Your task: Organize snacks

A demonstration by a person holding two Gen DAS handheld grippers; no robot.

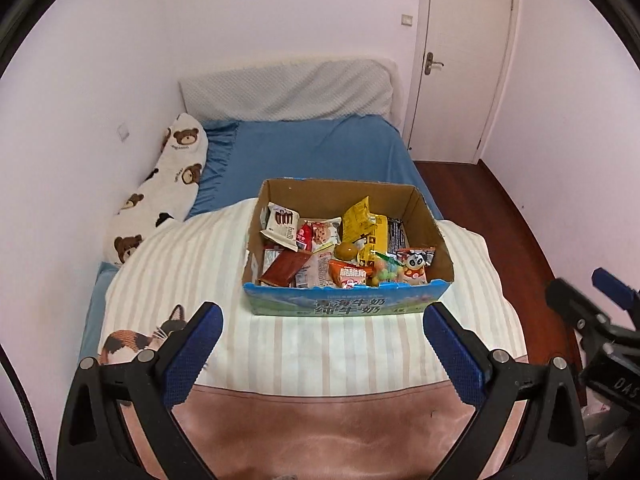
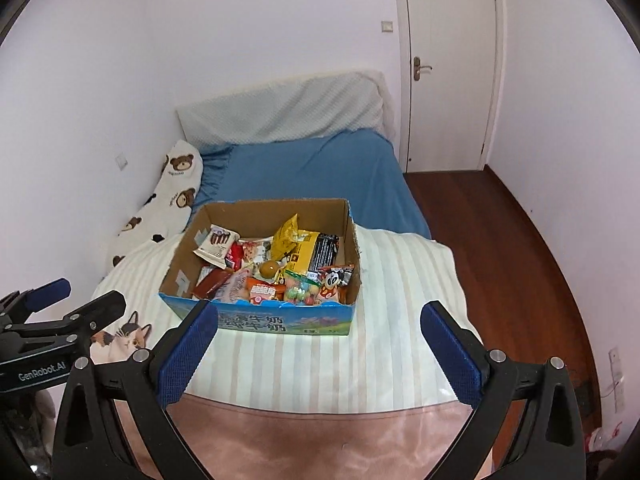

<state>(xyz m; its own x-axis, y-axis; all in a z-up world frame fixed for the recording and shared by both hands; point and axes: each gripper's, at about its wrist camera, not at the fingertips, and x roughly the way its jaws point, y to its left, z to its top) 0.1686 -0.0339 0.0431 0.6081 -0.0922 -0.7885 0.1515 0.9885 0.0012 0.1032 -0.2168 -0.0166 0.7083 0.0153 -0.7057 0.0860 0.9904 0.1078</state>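
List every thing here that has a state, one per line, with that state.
Left gripper: open, holding nothing.
Right gripper: open, holding nothing.
Cardboard box: top open, upright on the striped blanket, full of snack packets.
Yellow bag: inside the box, leaning on other packets.
Panda packet: inside the box, near right corner.
Door: shut.

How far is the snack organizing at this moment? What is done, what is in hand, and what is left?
Nothing looks done yet. All the visible snacks lie jumbled in the cardboard box on the striped blanket, for example the yellow bag and the panda packet. In hand: nothing; the left gripper and the right gripper are both open and empty, short of the box. The whole sorting is left.
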